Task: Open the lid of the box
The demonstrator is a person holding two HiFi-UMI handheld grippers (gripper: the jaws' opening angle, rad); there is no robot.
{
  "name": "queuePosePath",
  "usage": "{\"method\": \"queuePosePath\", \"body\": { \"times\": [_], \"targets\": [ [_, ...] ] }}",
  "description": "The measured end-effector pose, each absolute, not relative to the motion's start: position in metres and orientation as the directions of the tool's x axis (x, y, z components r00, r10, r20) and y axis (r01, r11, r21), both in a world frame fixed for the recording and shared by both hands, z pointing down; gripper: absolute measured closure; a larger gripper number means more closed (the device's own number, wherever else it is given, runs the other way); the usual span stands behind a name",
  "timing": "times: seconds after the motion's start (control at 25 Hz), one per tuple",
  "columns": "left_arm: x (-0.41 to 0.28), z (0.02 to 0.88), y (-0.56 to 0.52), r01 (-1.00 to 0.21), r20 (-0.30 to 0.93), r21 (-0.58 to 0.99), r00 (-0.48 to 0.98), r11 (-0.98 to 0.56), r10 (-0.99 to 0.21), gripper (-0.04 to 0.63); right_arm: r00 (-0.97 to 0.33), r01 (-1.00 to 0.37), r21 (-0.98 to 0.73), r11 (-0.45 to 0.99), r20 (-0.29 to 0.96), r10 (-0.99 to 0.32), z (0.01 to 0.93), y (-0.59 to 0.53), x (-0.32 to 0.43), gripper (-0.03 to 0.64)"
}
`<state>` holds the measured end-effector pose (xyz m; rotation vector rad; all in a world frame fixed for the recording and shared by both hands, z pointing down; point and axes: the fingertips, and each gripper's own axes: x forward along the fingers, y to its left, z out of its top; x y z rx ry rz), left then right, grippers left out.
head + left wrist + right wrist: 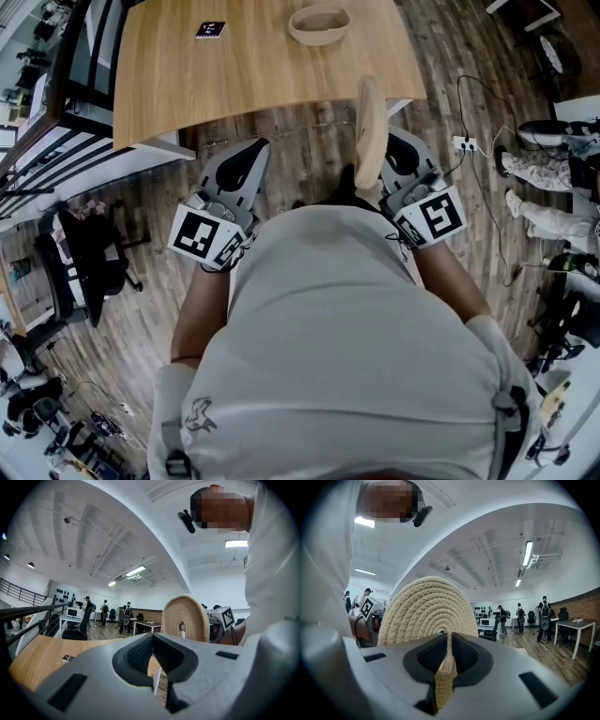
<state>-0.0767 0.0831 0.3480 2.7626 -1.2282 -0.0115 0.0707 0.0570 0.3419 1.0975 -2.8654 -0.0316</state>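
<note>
The box (320,23), a round woven rope basket, stands open on the far side of the wooden table (234,84). Its lid (370,127), a flat coiled rope disc, is held upright and edge-on below the table's near edge. My right gripper (382,167) is shut on the lid's rim. In the right gripper view the lid (424,609) rises between the pads of the right gripper (449,644). My left gripper (251,155) hangs level to the lid's left, shut with nothing in it. The left gripper (152,639) shows its pads together, with the lid (185,618) beyond.
A small black marker tag (210,29) lies on the table at the far left. A black office chair (94,253) stands on the wood floor at the left. Cables and a power strip (464,143) lie on the floor at the right. Several people stand far off in the room.
</note>
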Motion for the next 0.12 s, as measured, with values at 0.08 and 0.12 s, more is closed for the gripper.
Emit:
{"method": "queuePosePath", "body": {
  "times": [0.08, 0.12],
  "targets": [
    [-0.0762, 0.3485, 0.0827, -0.738, 0.042, 0.113, 0.672, -0.665, -0.739, 0.589, -0.742, -0.666, 0.046, 0.745, 0.062, -0.667, 0.3423, 0.0567, 0.0705, 0.58],
    [-0.076, 0.3487, 0.0825, -0.738, 0.043, 0.113, 0.673, -0.665, -0.739, 0.589, -0.743, -0.665, 0.046, 0.745, 0.063, -0.667, 0.3425, 0.0566, 0.0703, 0.58]
  ]
}}
